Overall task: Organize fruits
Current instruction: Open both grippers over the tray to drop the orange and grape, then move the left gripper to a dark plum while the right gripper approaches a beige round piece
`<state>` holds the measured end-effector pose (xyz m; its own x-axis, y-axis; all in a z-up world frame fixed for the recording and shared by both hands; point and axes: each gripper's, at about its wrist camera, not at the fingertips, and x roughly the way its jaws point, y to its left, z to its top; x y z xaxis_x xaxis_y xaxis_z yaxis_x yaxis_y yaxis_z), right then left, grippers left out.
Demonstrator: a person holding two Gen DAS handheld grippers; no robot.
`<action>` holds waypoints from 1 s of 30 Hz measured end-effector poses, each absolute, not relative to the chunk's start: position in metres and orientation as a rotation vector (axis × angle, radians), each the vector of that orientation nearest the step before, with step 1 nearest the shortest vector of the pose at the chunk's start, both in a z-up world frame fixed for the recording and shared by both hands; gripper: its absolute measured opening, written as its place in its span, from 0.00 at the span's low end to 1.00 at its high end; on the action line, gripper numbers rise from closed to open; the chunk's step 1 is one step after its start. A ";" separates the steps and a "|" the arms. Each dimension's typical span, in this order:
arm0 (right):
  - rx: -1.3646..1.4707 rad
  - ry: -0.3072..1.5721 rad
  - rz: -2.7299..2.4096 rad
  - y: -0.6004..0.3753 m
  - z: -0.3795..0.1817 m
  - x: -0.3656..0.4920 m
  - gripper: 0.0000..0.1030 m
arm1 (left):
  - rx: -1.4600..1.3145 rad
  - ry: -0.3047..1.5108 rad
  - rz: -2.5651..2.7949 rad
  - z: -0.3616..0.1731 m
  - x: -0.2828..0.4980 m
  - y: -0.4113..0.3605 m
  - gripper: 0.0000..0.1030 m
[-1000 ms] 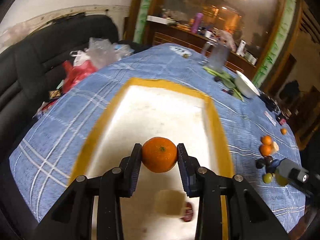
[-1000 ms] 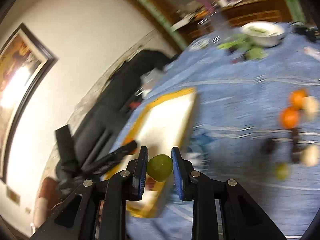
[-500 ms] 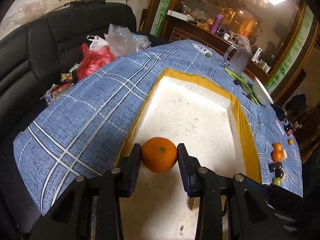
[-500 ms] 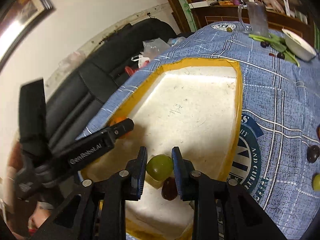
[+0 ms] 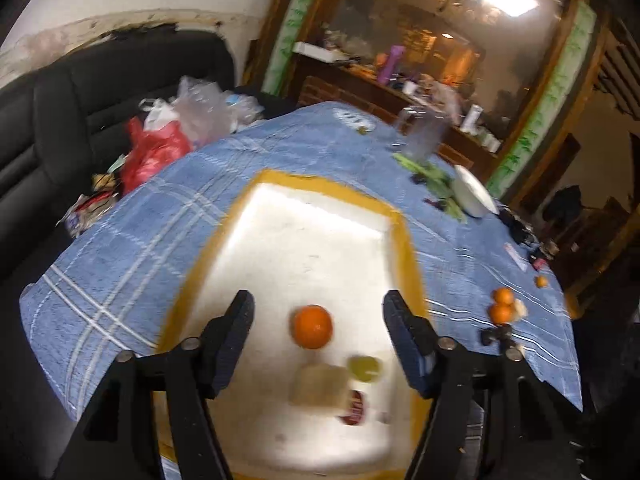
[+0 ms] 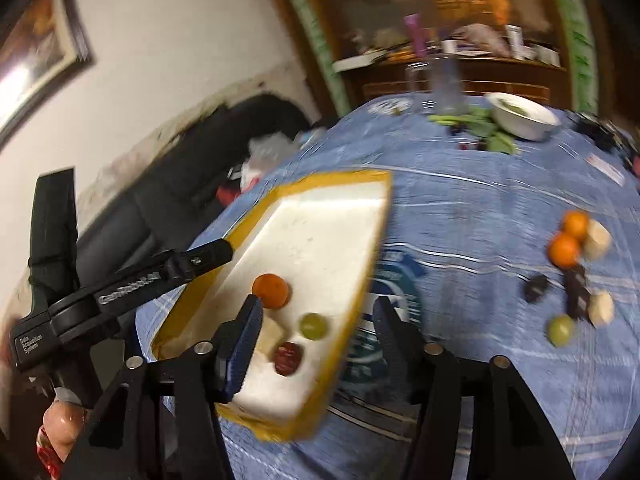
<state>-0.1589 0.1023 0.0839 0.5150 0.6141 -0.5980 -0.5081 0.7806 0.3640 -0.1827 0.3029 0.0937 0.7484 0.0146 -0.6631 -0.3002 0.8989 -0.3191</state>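
Note:
A white foam tray with a yellow rim [image 5: 408,248] [image 6: 362,276] lies on the blue checked tablecloth. In it lie an orange [image 5: 311,327] [image 6: 271,290], a green grape [image 5: 365,368] [image 6: 314,325], a dark red fruit [image 5: 353,413] [image 6: 287,357] and a pale beige piece [image 5: 319,384] [image 6: 272,336]. My left gripper [image 5: 319,334] is open above the tray, jaws wide either side of the orange. My right gripper [image 6: 318,326] is open above the tray's near right part. The left gripper also shows in the right wrist view [image 6: 132,284]. More fruit lies loose on the cloth: two oranges [image 6: 568,240] [image 5: 502,306], dark fruits [image 6: 536,288], a green grape [image 6: 560,330].
A white bowl [image 6: 522,118] [image 5: 474,196], green vegetables [image 6: 480,126] and a glass jug [image 6: 444,84] stand at the table's far side. Plastic bags [image 5: 172,132] lie on a black sofa [image 5: 60,112] to the left. A wooden sideboard stands behind.
Both grippers have opened. The left let go of the orange and the right let go of the green grape; both fruits now lie in the tray. Both grippers have drawn back.

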 end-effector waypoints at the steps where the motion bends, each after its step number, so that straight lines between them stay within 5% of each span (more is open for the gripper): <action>1: 0.163 0.776 0.667 0.096 0.083 -0.160 0.63 | -0.411 0.705 0.169 0.096 -0.183 0.293 0.72; 30: 0.333 0.829 0.292 -0.144 0.049 -0.125 0.62 | -0.134 0.879 -0.113 0.078 -0.133 0.113 0.76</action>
